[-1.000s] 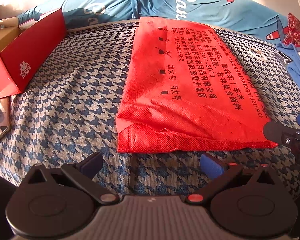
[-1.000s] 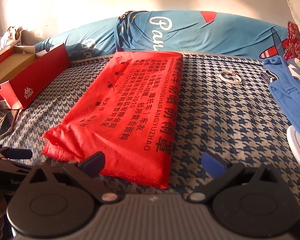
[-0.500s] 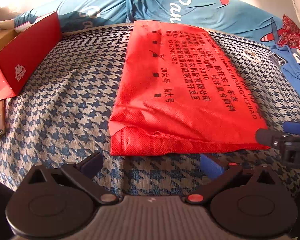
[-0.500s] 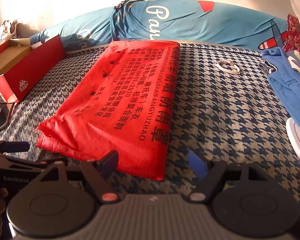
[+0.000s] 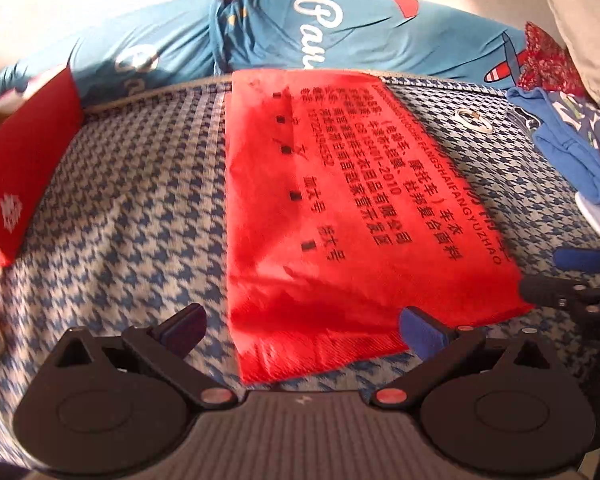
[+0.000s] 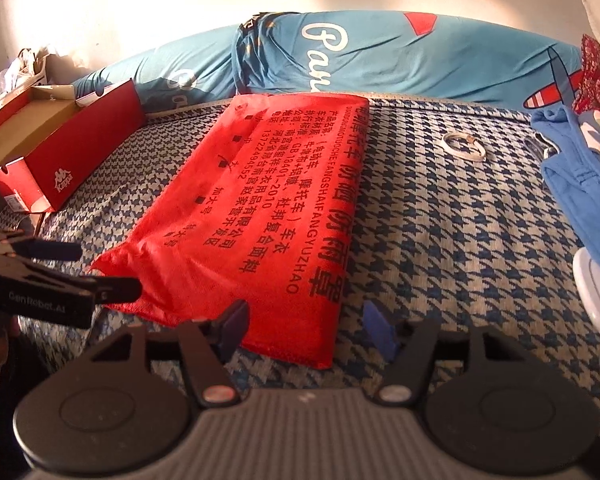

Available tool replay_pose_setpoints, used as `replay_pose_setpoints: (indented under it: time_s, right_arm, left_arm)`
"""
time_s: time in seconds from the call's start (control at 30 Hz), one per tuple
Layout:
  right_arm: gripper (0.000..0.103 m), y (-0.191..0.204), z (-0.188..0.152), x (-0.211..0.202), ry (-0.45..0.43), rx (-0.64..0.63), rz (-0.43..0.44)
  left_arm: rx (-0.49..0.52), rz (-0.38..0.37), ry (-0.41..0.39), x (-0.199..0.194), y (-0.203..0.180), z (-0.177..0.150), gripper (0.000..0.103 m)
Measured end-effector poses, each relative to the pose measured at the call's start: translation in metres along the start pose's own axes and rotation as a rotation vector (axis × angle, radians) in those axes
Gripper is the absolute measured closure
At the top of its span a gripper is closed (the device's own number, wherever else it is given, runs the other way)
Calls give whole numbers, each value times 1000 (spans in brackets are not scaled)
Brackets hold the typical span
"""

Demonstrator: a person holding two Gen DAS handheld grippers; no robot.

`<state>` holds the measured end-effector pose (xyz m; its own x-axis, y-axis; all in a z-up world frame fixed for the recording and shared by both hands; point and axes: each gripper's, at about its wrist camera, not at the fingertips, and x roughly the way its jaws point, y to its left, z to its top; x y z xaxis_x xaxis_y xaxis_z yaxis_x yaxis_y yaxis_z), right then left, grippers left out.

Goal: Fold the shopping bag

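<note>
On my far left an open red shoebox [image 6: 60, 160] sits on the houndstooth bedcover [image 6: 440, 240]. My left gripper [image 5: 300, 328] stands wide open over the near left corner of the red shopping bag [image 5: 340, 208], which lies flat in the middle. My right gripper [image 6: 304, 326] is closing around the bag's near right corner, pads not yet pressing. Blue clothing [image 6: 580, 184] lies rightmost.

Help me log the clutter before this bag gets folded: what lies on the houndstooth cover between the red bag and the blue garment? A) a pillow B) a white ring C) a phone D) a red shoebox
B: a white ring lies on the houndstooth cover between the red bag and the blue garment.
</note>
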<state>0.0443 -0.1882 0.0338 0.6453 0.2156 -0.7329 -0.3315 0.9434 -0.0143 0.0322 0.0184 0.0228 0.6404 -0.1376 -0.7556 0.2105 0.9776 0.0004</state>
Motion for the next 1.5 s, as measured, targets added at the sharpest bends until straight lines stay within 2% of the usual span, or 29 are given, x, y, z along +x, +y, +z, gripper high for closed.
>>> replay_pose_setpoints:
  time_s: [0.07,0.1,0.17,0.27,0.47,0.57,0.7,0.77,0.87,1.03,1.37,1.5]
  right_arm:
    - [62,-1,1,0,14,-16,8]
    - [66,-1,2,2,27,-19,14]
    - [80,1,6,5,45,-44,20]
    - [86,3,13,11,36,-81,19]
    - [88,2,20,30,17,-77,51]
    - [88,6,16,36,25,-90,53]
    - [88,9,11,46,58,-107,47]
    - [87,8,10,51,77,-100,43]
    - [87,8,8,57,99,-98,37]
    - [87,6,4,59,91,-108,43]
    - [87,8,3,58,89,-145,35]
    - [87,13,5,56,104,-211,34]
  left_arm:
    - [-13,9,-19,4,3,3,0]
    - [-30,3,-21,7,4,3,0]
    - [-60,-17,-21,13,5,2,0]
    - [-75,-35,-12,18,4,-3,0]
    - [-73,-14,-56,14,5,-5,0]
    - [-56,-2,-118,6,3,-4,0]
    - [8,-8,-157,4,-6,-2,0]
    - [41,-3,-143,9,-14,1,0]
    - [69,-35,-96,21,-23,2,0]
    - [62,-38,12,46,-28,-4,0]
    - [53,-51,14,46,-28,-13,0]
    - [58,-52,14,46,-27,-13,0]
